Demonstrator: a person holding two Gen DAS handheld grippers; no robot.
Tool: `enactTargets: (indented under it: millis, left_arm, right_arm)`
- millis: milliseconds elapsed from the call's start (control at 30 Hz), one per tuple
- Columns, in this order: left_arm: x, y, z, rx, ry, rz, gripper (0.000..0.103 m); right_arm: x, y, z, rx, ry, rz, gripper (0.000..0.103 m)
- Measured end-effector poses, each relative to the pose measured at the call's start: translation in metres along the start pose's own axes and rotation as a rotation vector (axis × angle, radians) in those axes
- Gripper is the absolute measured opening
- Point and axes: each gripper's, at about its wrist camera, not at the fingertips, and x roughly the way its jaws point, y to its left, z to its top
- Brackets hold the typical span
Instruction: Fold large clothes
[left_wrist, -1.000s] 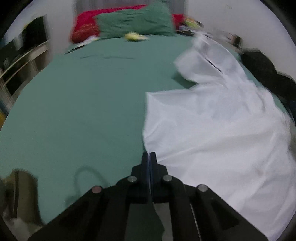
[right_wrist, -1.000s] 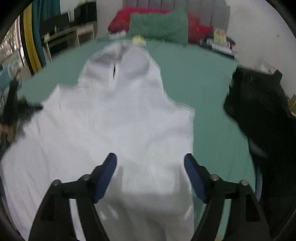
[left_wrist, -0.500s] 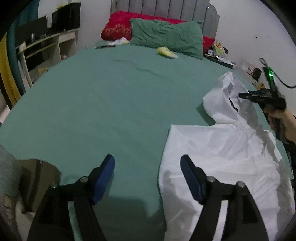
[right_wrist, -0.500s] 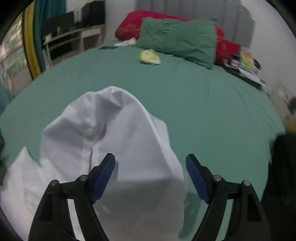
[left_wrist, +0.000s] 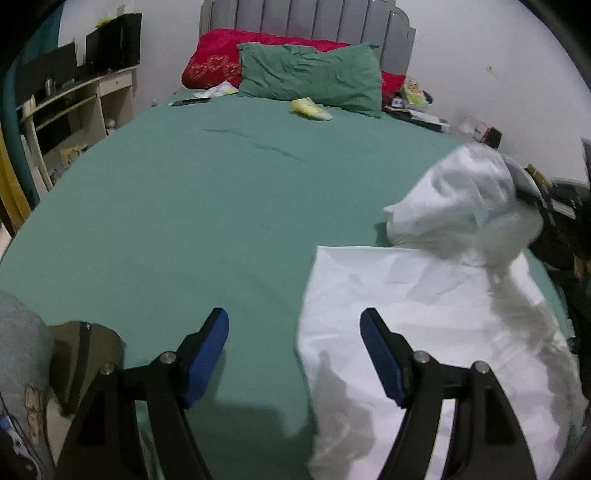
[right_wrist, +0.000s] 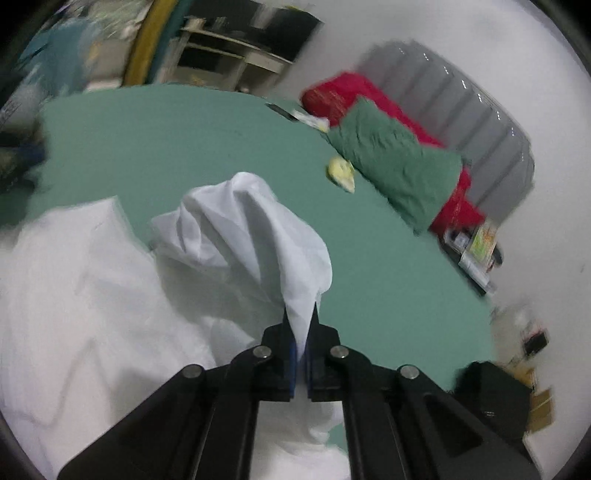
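Right gripper (right_wrist: 301, 332) has its jaws clenched on a pinch of the white garment (left_wrist: 424, 314), and that far end, which looks like the hood or collar part, is lifted off the green bed (left_wrist: 184, 221) in a bunched, blurred peak. The rest of the garment lies spread on the right side of the bed, near edge toward us. Left gripper (left_wrist: 295, 354) hovers low at the near edge, jaws released and holding nothing, one blue pad over bare sheet, the other over the cloth's left border.

By my reckoning the fold is just getting going: the raised end wants carrying toward us and laying flat over the body. Best done slow and level so the fabric doesn't twist, with the left gripper pinning or pinching the near left edge to stop the whole thing sliding. A green pillow (left_wrist: 310, 77) and a red one (left_wrist: 218, 62) sit far off at the headboard, well clear. Dark clothing (right_wrist: 491, 398) lies just right; keep the white end off it.
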Motion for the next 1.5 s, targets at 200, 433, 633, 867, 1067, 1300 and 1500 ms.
enactTargets:
  millis: [200,433,633,867,1067,1300,1500]
  left_arm:
    - [-0.013,-0.013,-0.010,-0.018,0.032,-0.098,0.074]
    - [-0.021,-0.032,-0.020,0.015,0.054,-0.133,0.074]
    - [-0.018,-0.038,-0.026,0.037,0.076,-0.150,0.074]
    - [-0.014,-0.033,-0.025,0.030,0.094,-0.156,0.074]
    - [-0.003,-0.025,-0.029,0.031,0.138,-0.131,0.074]
    - [0.007,-0.027,-0.028,0.023,0.162,-0.158,0.074]
    - [-0.004,-0.041,-0.036,0.067,0.136,-0.136,0.074]
  right_arm:
    - [-0.065,0.063,-0.067,-0.132,0.053,-0.015,0.003]
    - [-0.092,0.121,-0.146,-0.117,0.219,0.049,0.041]
    - [-0.130,0.095,-0.111,0.144,0.045,-0.031,0.059]
    - [-0.055,0.068,-0.069,0.410,0.048,-0.021,0.059]
    - [0.032,0.062,-0.079,0.497,0.179,0.040,0.054]
    - [0.038,0.065,-0.072,0.415,0.130,0.012,0.055]
    - [0.000,0.054,-0.072,0.486,0.052,0.003,0.069]
